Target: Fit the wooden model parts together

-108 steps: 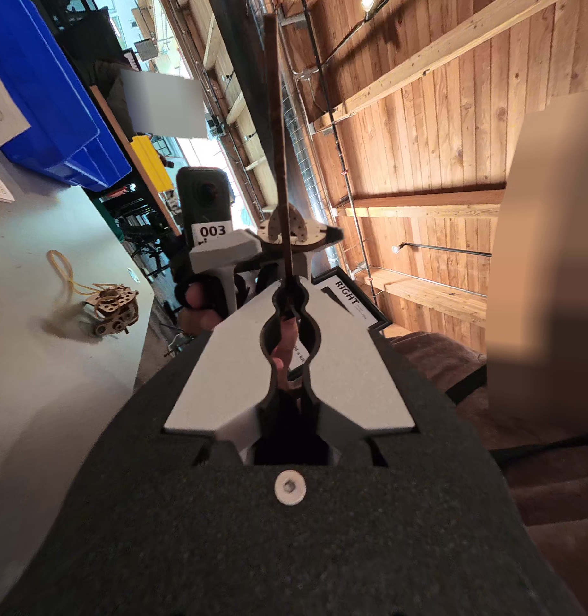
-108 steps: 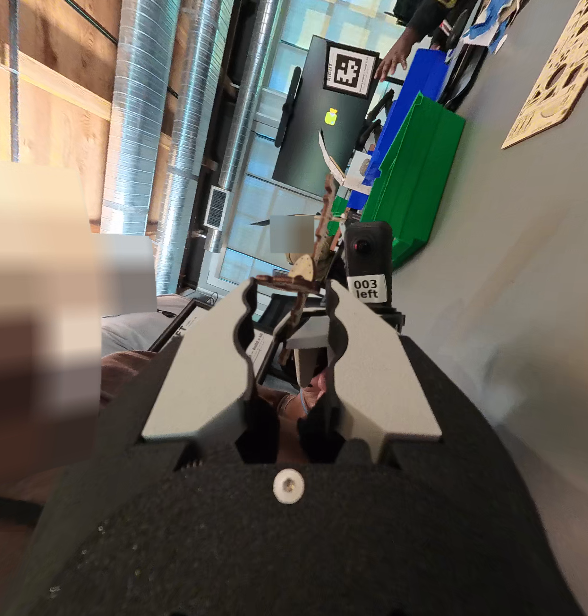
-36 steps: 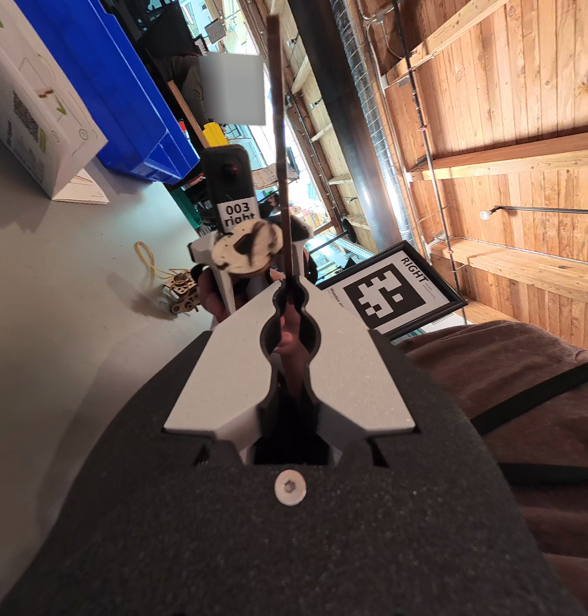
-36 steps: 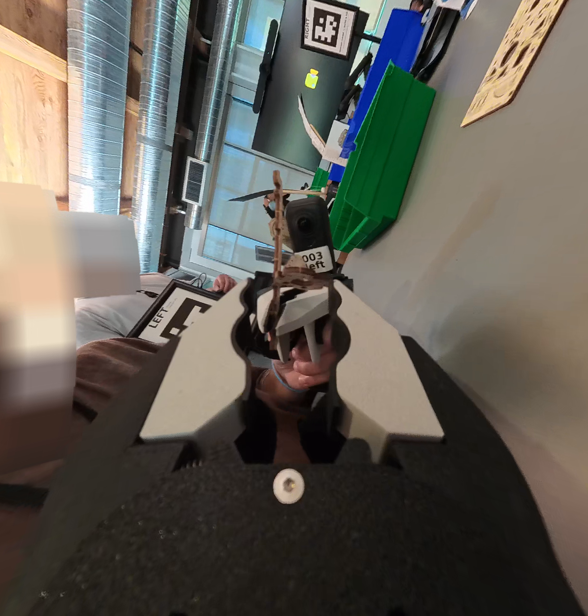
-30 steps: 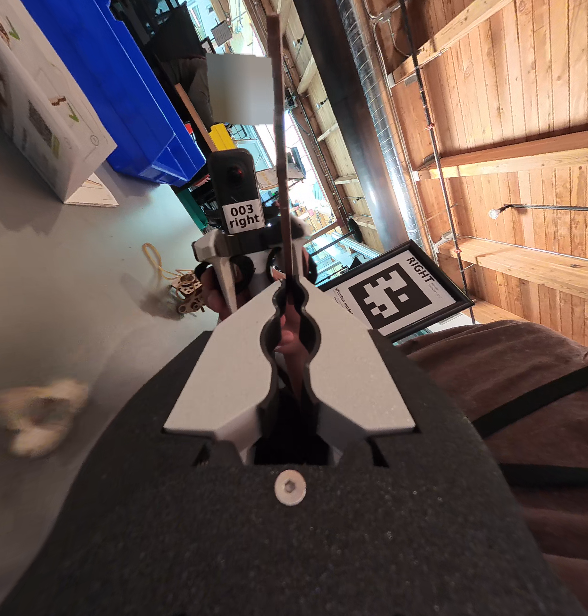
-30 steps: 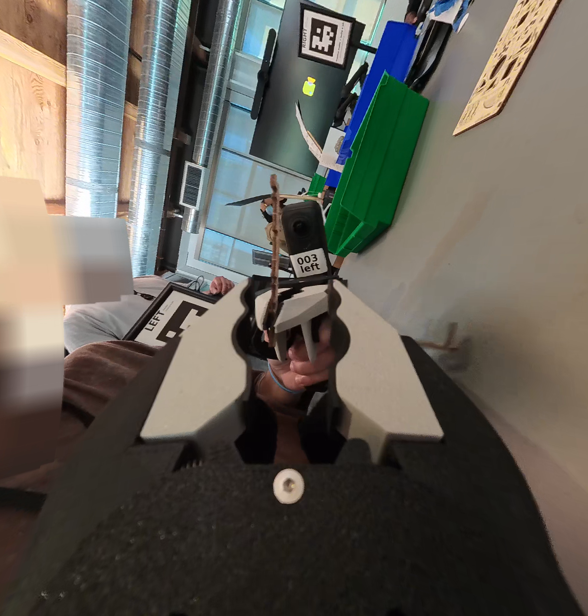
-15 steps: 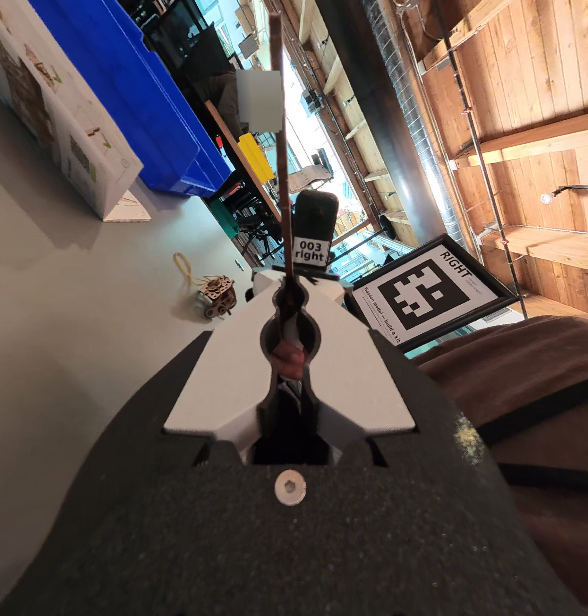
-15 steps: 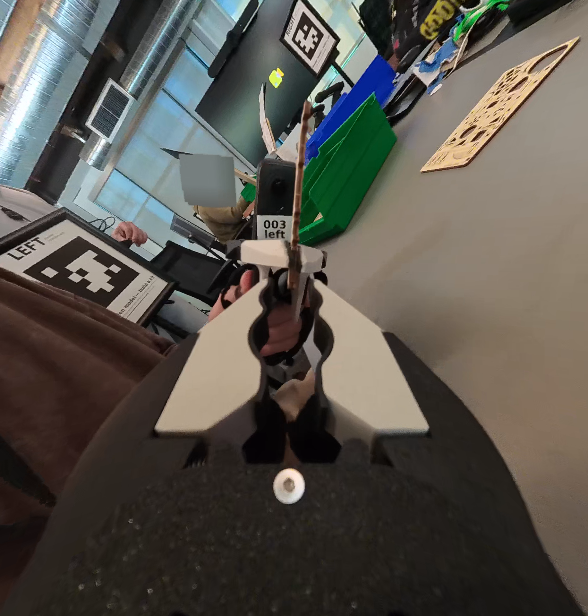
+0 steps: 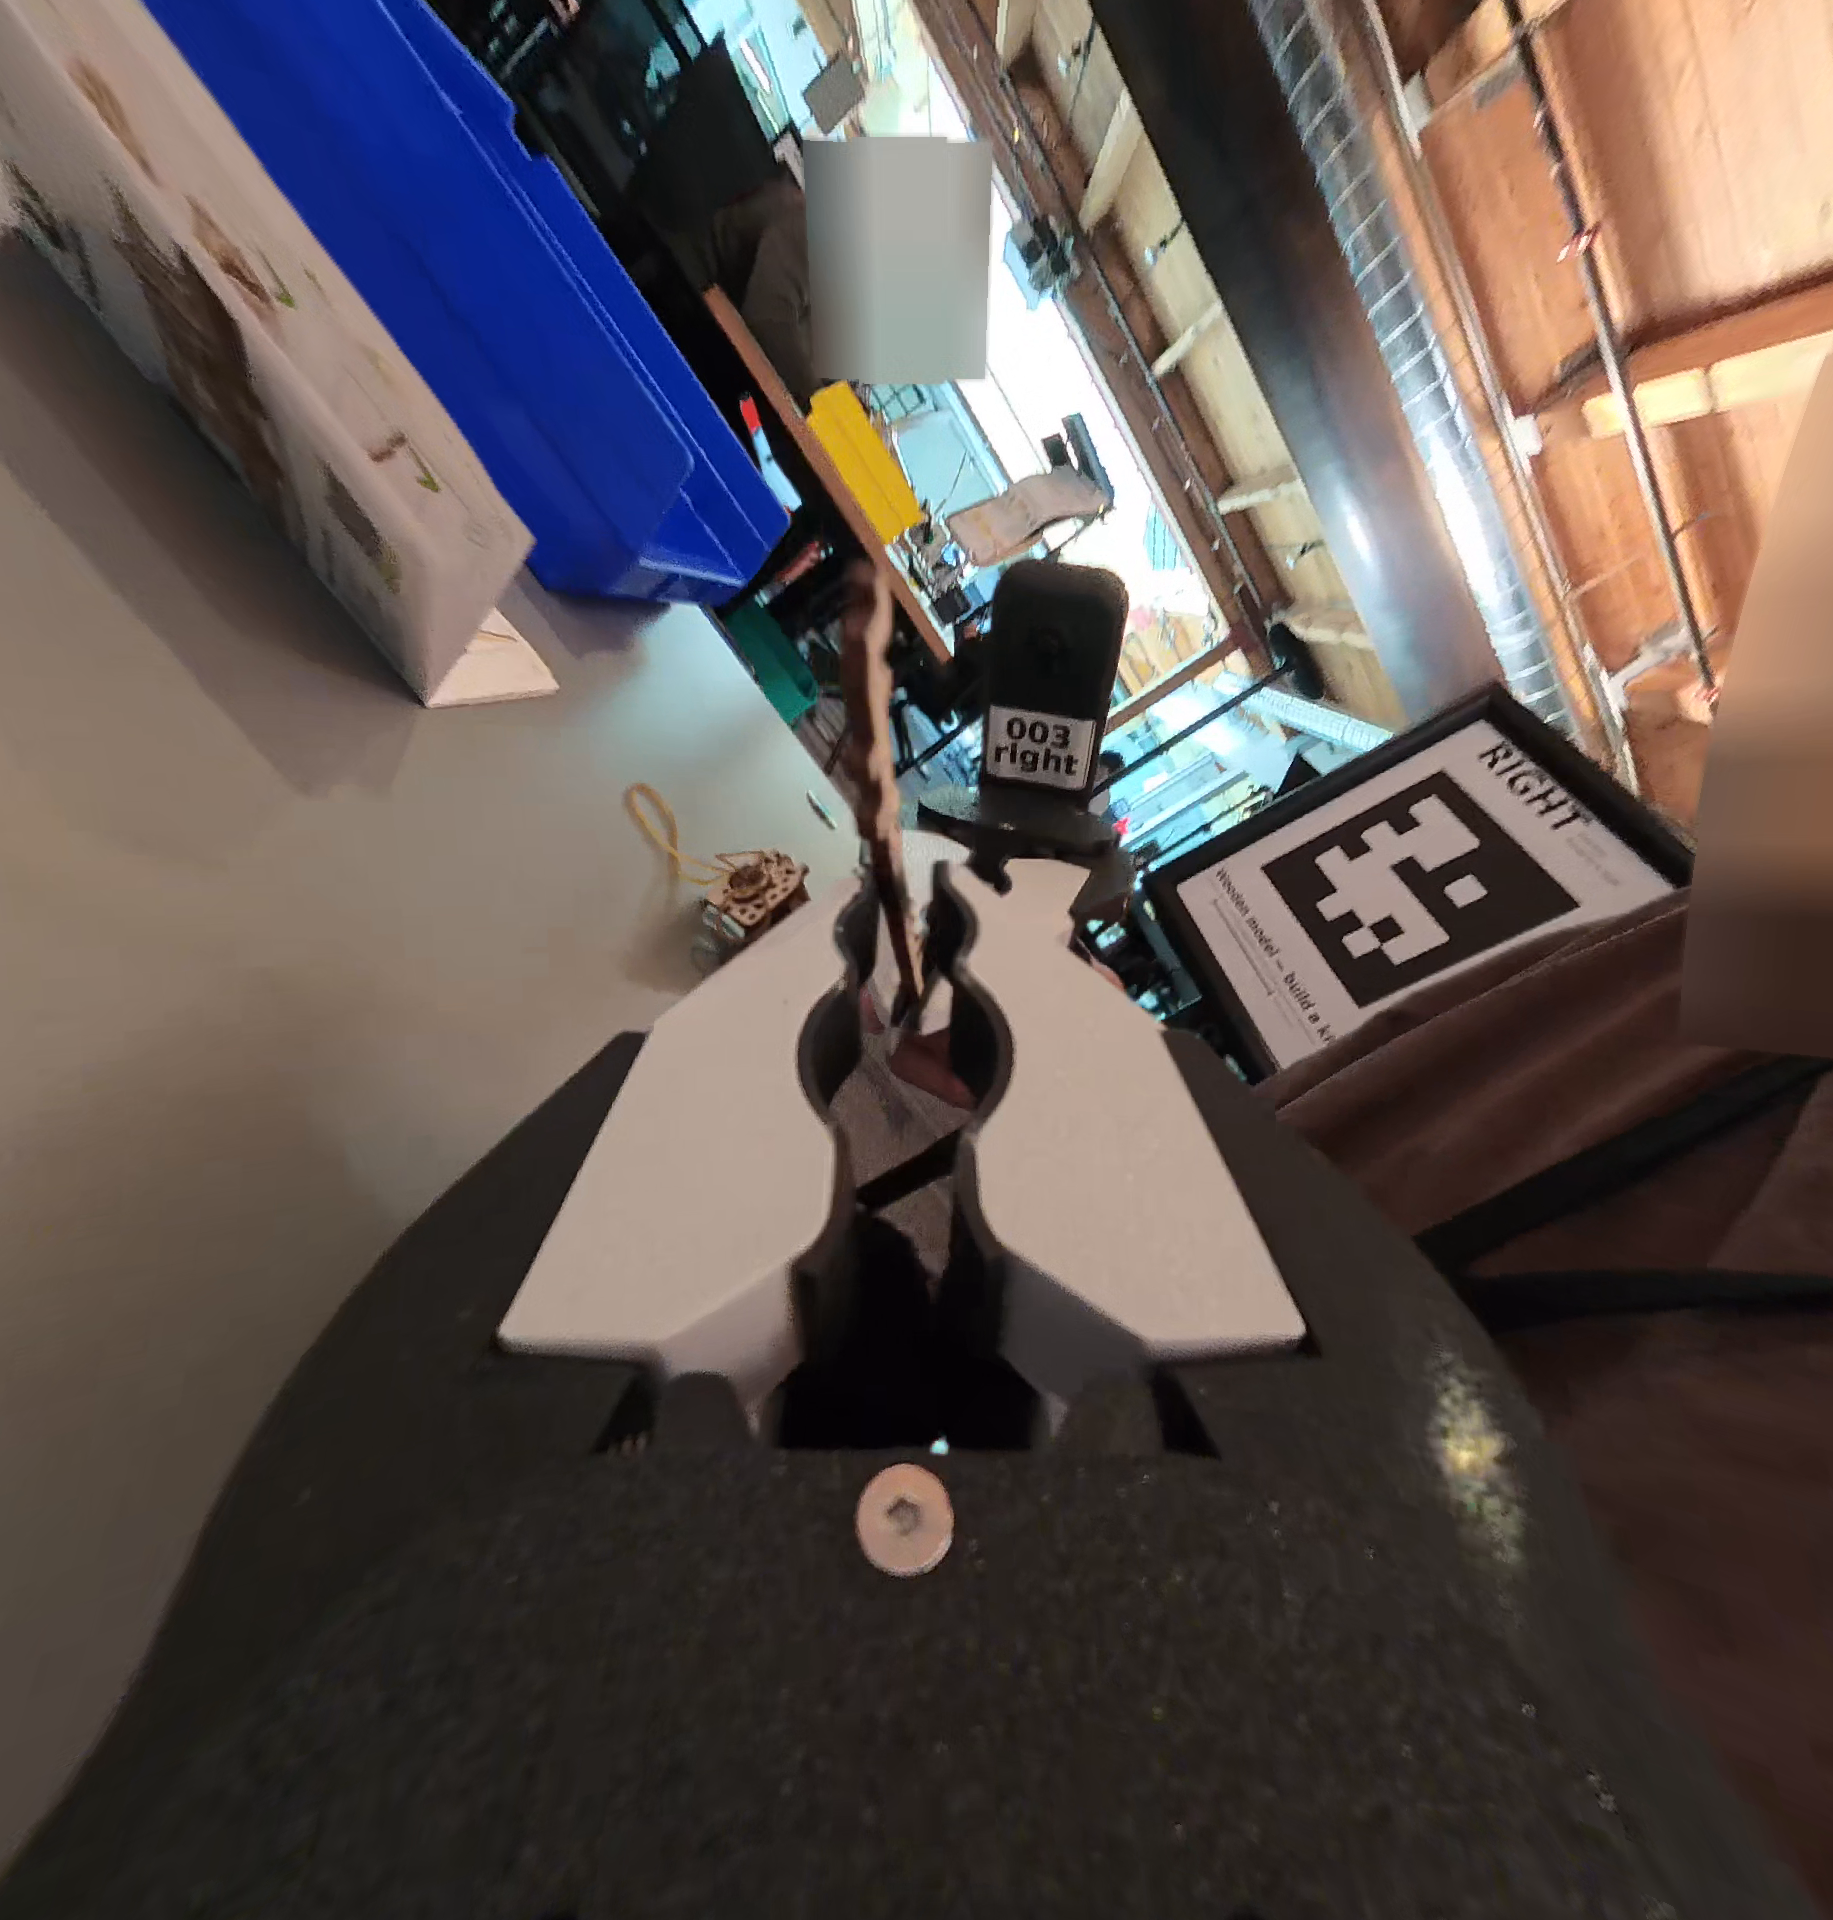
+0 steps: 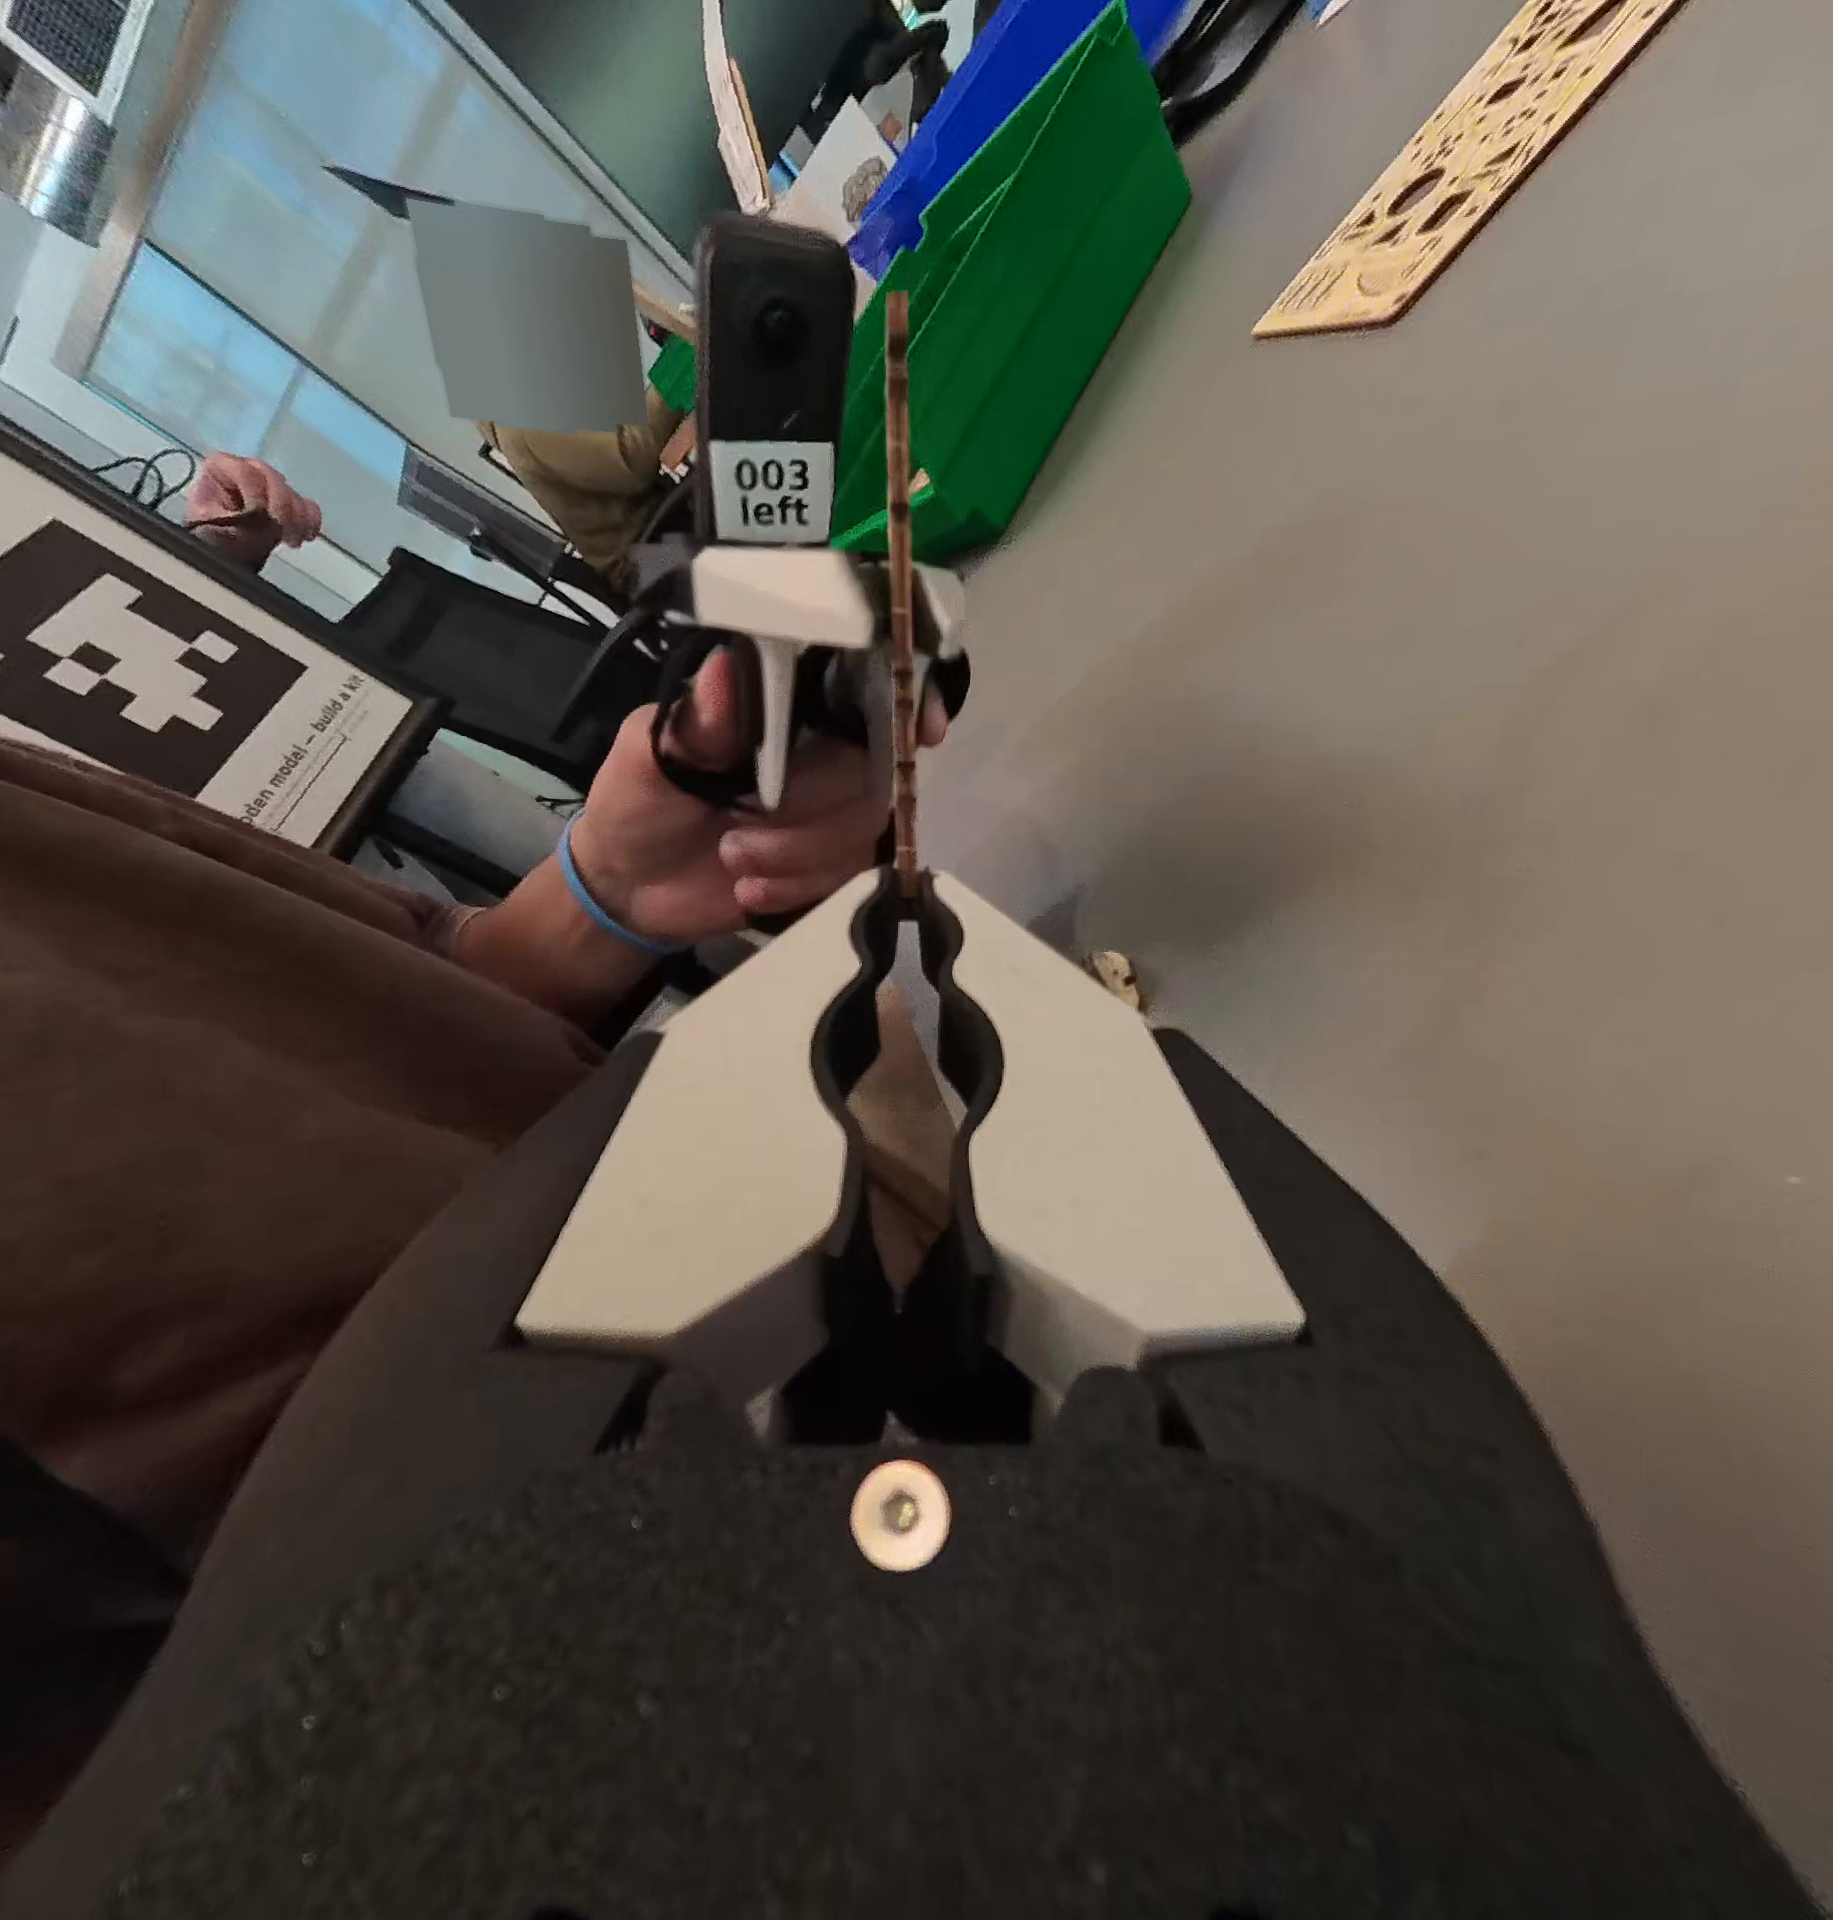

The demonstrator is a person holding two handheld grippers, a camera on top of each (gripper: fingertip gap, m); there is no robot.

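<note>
A thin dark wooden strip (image 9: 870, 727), seen edge-on, stands between the fingertips of my left gripper (image 9: 901, 899). The left jaws stand a little apart and the strip leans in the gap. In the right wrist view my right gripper (image 10: 904, 883) is shut on the lower end of the same strip (image 10: 898, 520), which rises straight up from its tips. The left gripper (image 10: 829, 769) shows just beyond it, held by a hand. A small wooden gear assembly (image 9: 751, 894) with a yellow rubber band lies on the grey table (image 9: 216, 987). A small pale wooden piece (image 10: 1114, 971) lies on the table beside the right gripper.
A blue bin (image 9: 476, 312) and a white printed box (image 9: 216, 343) stand at the table's far left. A green bin (image 10: 1016, 291) and a cut-out wooden sheet (image 10: 1463, 177) are at the far right. Framed marker signs (image 9: 1411, 894) (image 10: 133, 665) lean near a brown sleeve. Some 4 cm of space lies between my two pairs of fingers. Between my right fingertips and the small pale wooden piece (image 10: 1114, 971) there is roughly 11 cm.
The round wooden piece dropped from the right gripper to the table. The right gripper then closed on the strip's end. The left jaws have opened slightly and the strip now leans.
</note>
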